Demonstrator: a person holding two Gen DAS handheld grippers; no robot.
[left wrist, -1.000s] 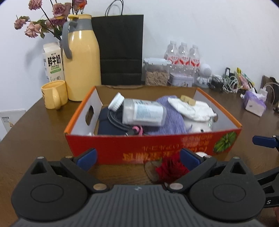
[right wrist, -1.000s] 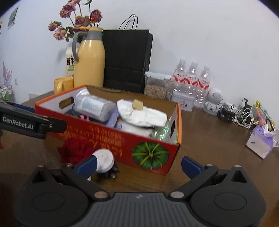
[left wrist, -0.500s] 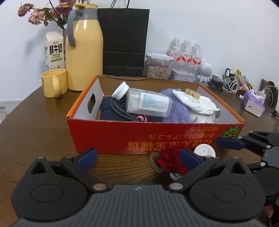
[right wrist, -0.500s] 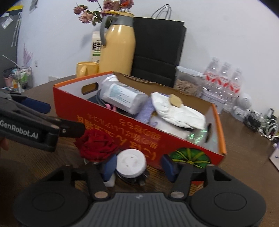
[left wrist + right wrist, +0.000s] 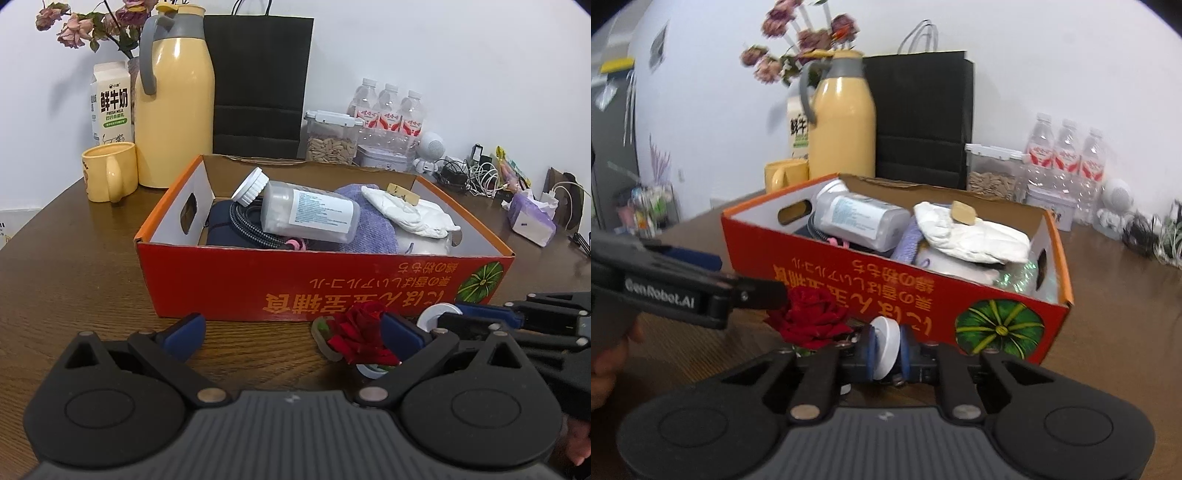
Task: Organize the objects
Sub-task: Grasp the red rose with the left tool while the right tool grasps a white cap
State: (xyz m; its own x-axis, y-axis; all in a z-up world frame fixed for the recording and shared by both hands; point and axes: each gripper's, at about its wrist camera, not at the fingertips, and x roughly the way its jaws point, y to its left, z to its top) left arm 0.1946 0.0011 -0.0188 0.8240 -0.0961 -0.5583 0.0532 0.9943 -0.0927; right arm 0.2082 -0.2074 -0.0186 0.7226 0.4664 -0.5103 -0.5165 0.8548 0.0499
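A small white round disc-shaped object (image 5: pixel 884 345), perhaps a cap or a little puck-like gadget, is clamped on edge between the two blue pads of the right gripper (image 5: pixel 885 349), whose jaws are drawn in almost fully around it. It sits low at the near side of the wooden table (image 5: pixel 81 266), just in front of the near wall of an orange cardboard box (image 5: pixel 325 284) printed with a green pumpkin. It looks like hard, smooth plastic, light and rigid, so it should hold firm across its flat faces but could slip or pivot if pinched only at the rim; the present grip across the faces seems sound. Blur hides what the dark part beneath it is. Just to its left lies a red rose head (image 5: pixel 810 315), soft and easily crushed, best taken gently by its base. The left gripper (image 5: pixel 291 332) hovers over that spot with its jaws spread wide and nothing between them, its right pad next to the rose. Inside the box lie a clear plastic bottle (image 5: pixel 306 216) with a white screw cap, resting on its side, a braided cable (image 5: pixel 247 229), a folded purple cloth (image 5: pixel 369 225), and a white glove (image 5: pixel 410 216), already piled high. Beyond the box at the far left stand a yellow thermos jug (image 5: pixel 173 99), a yellow mug (image 5: pixel 109 171) and a milk carton (image 5: pixel 110 103), with a black paper bag (image 5: pixel 258 81) behind.
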